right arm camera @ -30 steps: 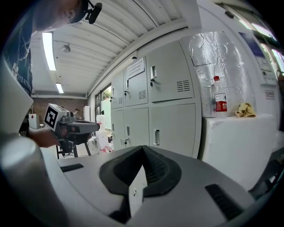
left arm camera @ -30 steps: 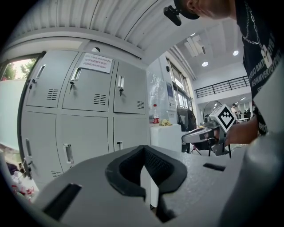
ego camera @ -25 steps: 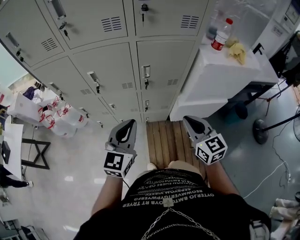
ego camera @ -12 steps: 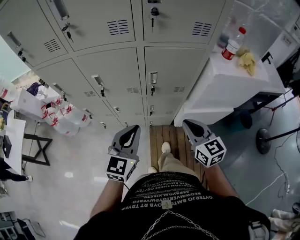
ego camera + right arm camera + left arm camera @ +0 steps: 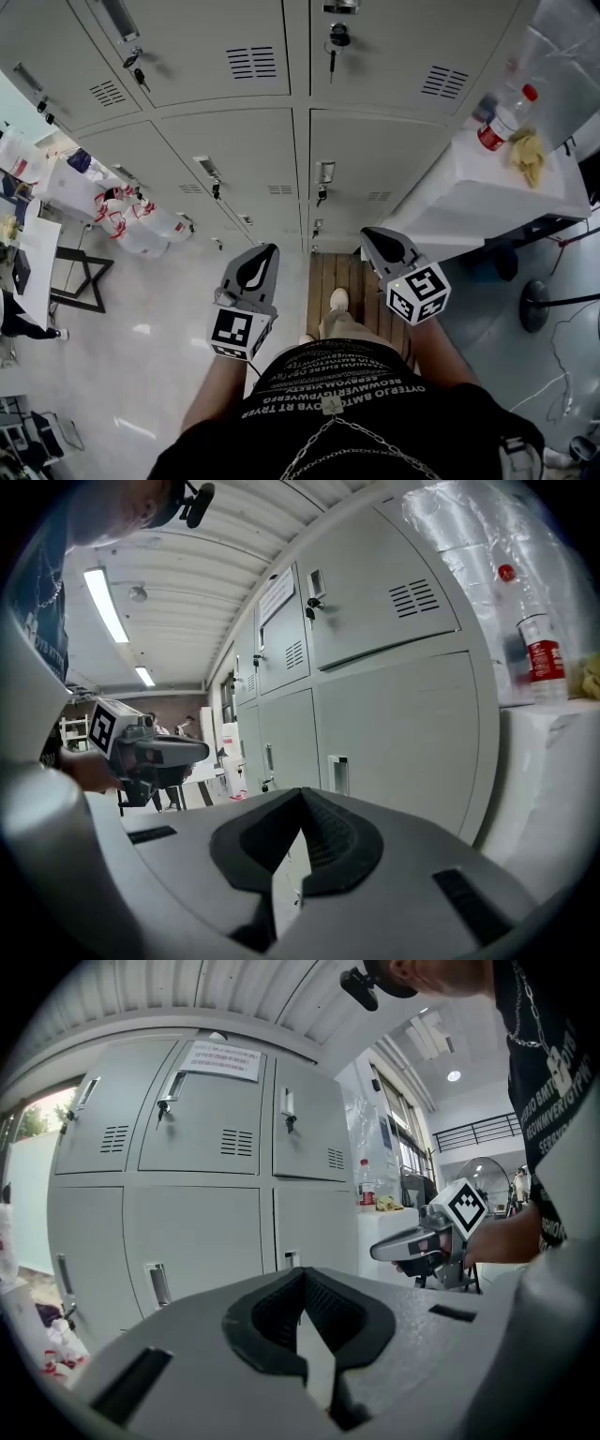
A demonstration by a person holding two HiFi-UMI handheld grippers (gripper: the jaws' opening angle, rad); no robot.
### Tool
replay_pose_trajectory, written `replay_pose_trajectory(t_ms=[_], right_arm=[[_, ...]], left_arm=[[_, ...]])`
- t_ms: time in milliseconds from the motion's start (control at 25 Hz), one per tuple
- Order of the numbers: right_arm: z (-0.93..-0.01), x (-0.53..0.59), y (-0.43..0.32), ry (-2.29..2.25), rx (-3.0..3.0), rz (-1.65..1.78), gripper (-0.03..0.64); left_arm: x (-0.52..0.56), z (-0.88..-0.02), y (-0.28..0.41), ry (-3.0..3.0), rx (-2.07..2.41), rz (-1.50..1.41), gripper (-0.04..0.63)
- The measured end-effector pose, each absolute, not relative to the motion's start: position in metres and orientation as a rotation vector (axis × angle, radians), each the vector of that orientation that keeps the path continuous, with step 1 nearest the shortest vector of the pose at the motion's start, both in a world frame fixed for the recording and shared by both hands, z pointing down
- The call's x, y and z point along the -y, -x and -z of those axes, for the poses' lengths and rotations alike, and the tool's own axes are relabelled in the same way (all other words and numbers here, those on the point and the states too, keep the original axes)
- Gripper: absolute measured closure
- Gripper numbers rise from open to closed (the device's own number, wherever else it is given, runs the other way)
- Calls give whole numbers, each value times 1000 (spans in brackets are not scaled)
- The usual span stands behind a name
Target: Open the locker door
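Facing bank of grey lockers (image 5: 253, 141), standing on wood slats (image 5: 361, 281) beside pale floor (image 5: 141, 375). Looking at locker door (image 5: 370, 169) straight ahead, middle row, right of the centre seam: sitting shut, flush with its neighbours, handle (image 5: 325, 172) at its left edge, key (image 5: 322, 195) hanging just under it.

Holding left gripper (image 5: 267, 251) and right gripper (image 5: 367, 234) side by side in front of the body, apart from each other, both pointing at the lockers and tilting slightly down. Hovering short of the door, touching nothing.

Reading left jaws in the left gripper view: closed tip to tip, nothing gripped, only the hollow behind the tips showing locker fronts through it. Reading right jaws in the right gripper view: same, pressed together, empty.

Seeing right gripper's marker cube (image 5: 464, 1206) off to the right in the left gripper view.

Noting white table (image 5: 469, 183) just right of the lockers, carrying red-label bottle (image 5: 497, 127) and a yellow thing (image 5: 528, 155) near the wall. Noting white bags (image 5: 141, 220) with red print on the floor at left, near the lockers. Spotting paper notice (image 5: 223, 1059) on a top-row door.
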State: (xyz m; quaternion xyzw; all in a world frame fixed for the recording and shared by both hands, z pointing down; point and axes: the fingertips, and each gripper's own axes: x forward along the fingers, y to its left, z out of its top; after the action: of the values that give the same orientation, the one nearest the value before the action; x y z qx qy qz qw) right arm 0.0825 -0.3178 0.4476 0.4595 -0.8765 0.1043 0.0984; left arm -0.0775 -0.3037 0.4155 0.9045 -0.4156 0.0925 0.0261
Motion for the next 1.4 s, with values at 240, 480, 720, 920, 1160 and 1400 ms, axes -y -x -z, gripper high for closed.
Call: replay_pose_trajectory(t_ms=[240, 480, 720, 920, 1160, 1400], right_arm=[[-447, 363, -73, -1276, 2641, -274, 620], [-448, 399, -58, -1211, 2675, -239, 620], [-460, 425, -41, -1136, 2674, -251, 555], [-469, 441, -28, -1100, 2683, -261, 525], [-477, 456, -17, -1112, 2671, -303, 485], [-492, 469, -18, -1182, 2618, -400, 449]], left_arm=[[335, -418, 71, -2767, 1322, -284, 598], [357, -420, 73, -2728, 1374, -281, 598], [366, -427, 83, -2671, 1437, -288, 598], [368, -433, 99, -2619, 1492, -307, 598], [367, -434, 113, -2579, 1544, -319, 598], [366, -431, 116, -2569, 1562, -329, 598]])
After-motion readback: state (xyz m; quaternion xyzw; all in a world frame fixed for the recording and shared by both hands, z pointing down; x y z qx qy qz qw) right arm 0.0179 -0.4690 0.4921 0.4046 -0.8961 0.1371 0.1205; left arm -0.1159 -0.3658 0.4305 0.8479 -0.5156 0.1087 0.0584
